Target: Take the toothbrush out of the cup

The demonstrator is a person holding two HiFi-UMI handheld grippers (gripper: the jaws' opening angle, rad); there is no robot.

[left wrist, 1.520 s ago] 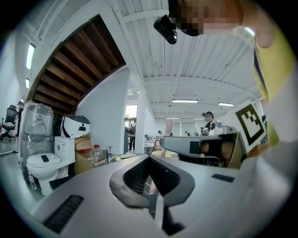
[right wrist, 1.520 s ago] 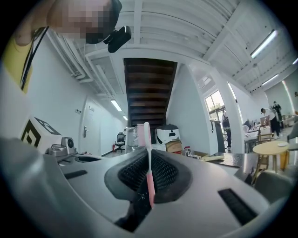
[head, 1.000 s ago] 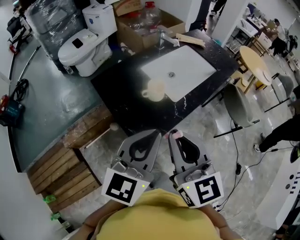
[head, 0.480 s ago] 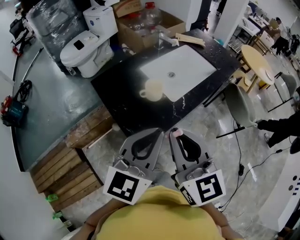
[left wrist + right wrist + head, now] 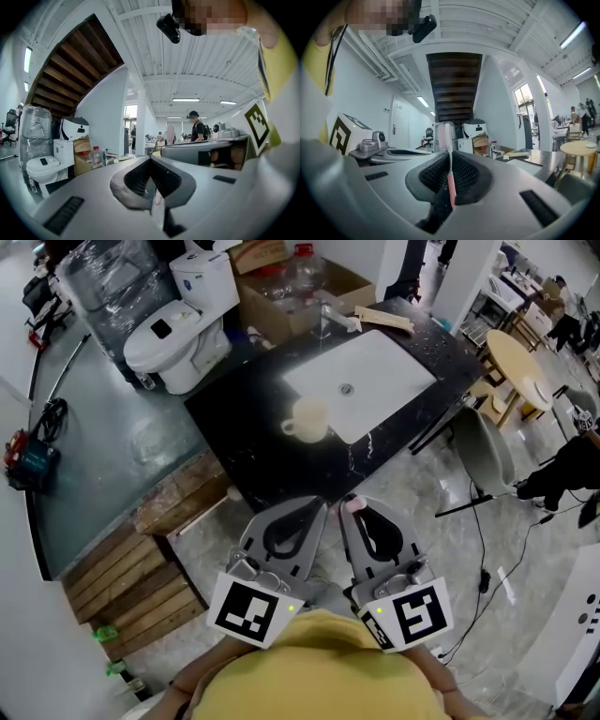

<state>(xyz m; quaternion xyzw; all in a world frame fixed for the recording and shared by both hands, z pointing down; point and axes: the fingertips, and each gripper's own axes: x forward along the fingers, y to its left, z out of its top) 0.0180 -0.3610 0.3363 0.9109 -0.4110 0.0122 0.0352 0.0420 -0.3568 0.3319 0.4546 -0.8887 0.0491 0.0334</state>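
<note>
**Between the right tongs (image 5: 349, 512), near the person: toothbrush (image 5: 451, 183) clear of the cup (image 5: 309, 418)**

Far off on the black bench (image 5: 253, 456), the cup stands just left of the sink (image 5: 366, 371), well apart from both tongs; the right tongs are clamped on the toothbrush's thin pink handle, head pointing away; the left tongs (image 5: 314, 510) are closed, with a pale sliver at their seam that I cannot name. Likely light, stiff and smooth, so apt to swivel; mid-handle is the sound hold, clear of the bristles.

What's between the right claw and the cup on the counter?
Only bare black counter, seen in the head view, separates the right claw from the cup.
</note>
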